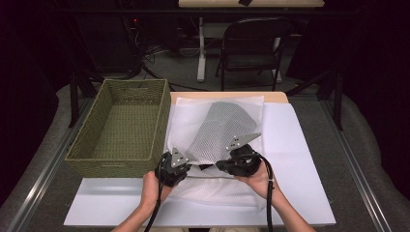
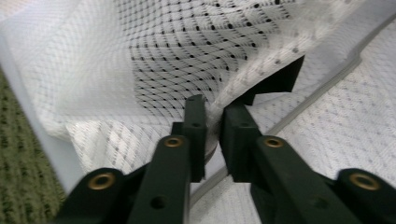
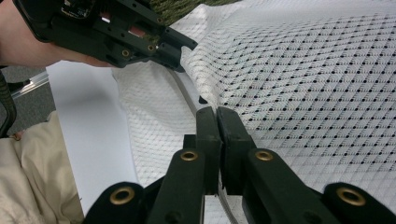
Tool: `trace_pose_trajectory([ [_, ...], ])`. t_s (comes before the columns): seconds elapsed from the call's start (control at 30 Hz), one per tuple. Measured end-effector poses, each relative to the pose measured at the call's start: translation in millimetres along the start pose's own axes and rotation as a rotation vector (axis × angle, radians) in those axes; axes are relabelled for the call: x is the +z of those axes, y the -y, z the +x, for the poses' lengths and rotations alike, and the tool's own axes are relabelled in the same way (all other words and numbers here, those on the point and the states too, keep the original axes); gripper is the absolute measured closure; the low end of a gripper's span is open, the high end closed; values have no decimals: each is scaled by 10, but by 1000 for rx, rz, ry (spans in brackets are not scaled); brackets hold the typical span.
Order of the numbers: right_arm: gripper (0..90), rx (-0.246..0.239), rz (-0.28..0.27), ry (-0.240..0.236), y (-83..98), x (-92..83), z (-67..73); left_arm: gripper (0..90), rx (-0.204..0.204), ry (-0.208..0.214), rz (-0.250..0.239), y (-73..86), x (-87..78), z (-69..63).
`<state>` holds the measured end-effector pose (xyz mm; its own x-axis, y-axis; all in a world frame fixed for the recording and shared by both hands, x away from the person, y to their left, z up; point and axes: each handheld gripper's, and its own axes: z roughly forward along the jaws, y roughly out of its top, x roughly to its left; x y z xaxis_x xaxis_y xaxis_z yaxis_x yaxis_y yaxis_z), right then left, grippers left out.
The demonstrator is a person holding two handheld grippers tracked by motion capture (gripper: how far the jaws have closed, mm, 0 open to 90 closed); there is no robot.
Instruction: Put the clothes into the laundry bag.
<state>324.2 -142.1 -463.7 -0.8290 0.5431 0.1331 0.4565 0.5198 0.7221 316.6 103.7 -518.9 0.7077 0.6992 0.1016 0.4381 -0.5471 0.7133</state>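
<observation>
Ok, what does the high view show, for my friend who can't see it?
Two hands hold the left gripper and right gripper, both pinching the near edge of a white mesh bag on a white table. An empty green basket sits left.

A white mesh laundry bag [image 1: 216, 126] lies flat on the table, a dark garment [image 1: 221, 129] showing through its netting. Its near opening edge is lifted, its grey zipper edge [image 2: 322, 88] curving alongside.

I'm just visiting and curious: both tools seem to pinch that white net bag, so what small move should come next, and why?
Probably lift both grippers slightly together. The left gripper and right gripper each pinch the near edge of the mesh bag, which lies on the white board with a dark item inside; raising it would free it to carry toward the woven basket.
</observation>
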Motion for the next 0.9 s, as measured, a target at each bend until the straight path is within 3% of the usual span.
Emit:
trace_pose_trajectory([
  [0.27, 881, 1, 32, -11, 36, -10, -25, 879, 43, 34, 3, 33, -106, -40],
  [0.5, 881, -15, 88, -18, 79, 63, -24, 879, 86, 62, 40, 86, -167, -66],
  [0.77, 881, -21, 170, 11, 192, 222, -91, 876, 114, 83, 109, 150, -24, -133],
  [0.9, 880, -23, 207, 21, 241, 315, -109, 875, 95, 87, 126, 182, 53, -144],
])
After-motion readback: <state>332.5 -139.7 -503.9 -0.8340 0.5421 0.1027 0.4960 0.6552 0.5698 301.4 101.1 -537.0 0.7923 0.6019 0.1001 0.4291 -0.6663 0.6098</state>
